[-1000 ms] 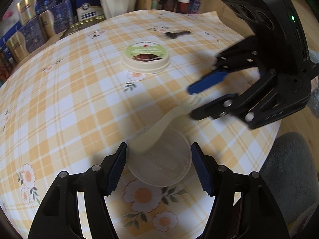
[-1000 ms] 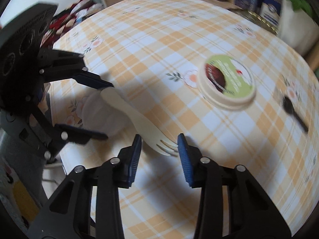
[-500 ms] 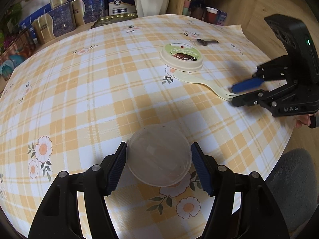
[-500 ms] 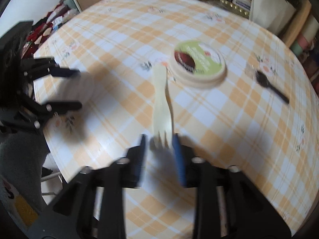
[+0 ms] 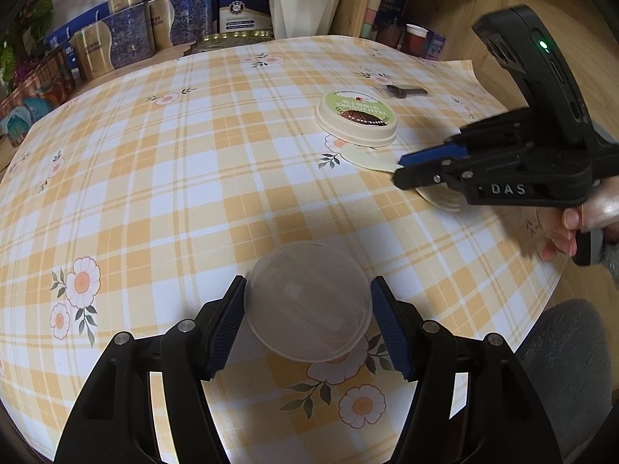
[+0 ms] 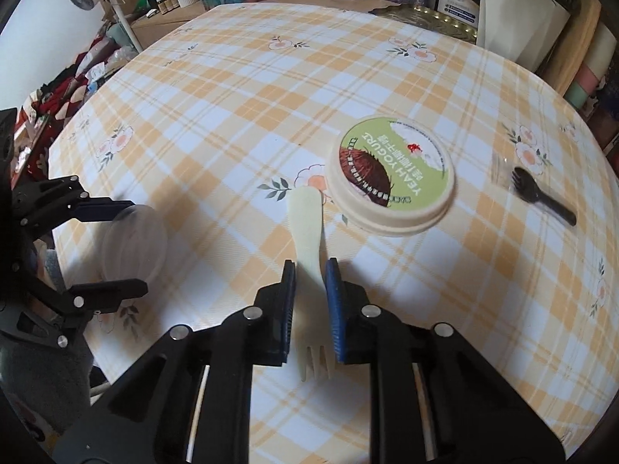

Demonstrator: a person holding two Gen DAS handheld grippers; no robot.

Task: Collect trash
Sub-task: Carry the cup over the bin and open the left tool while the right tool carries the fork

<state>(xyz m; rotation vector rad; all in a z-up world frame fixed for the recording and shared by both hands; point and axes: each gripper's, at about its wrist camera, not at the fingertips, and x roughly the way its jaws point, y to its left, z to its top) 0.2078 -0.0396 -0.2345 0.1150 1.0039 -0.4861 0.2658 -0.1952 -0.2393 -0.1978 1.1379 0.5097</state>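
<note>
Since a second ago the cream plastic fork (image 6: pixel 309 232) has left the clear plastic cup (image 5: pixel 307 301) and lies flat on the surface (image 5: pixel 193 178) beside the yogurt lid (image 6: pixel 390 176). The right gripper (image 6: pixel 309 297) jaws bracket its neck, seemingly not quite pinching; the left gripper (image 5: pixel 307 321) jaws clasp the cup. Next, judging by this: close firmly, lift, drop the fork into the cup.

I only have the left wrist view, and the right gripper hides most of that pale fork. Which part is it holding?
Observer: The right gripper clamps the fork at its neck. The tines point back toward the gripper's body.
Operator: And the handle end?
Observer: It points at the yogurt lid, with its tip close beside the rim. I cannot tell if they touch.
Operator: What is that dark thing past the lid?
Observer: A small black fork, lying flat on the tablecloth, apart from the lid.
</note>
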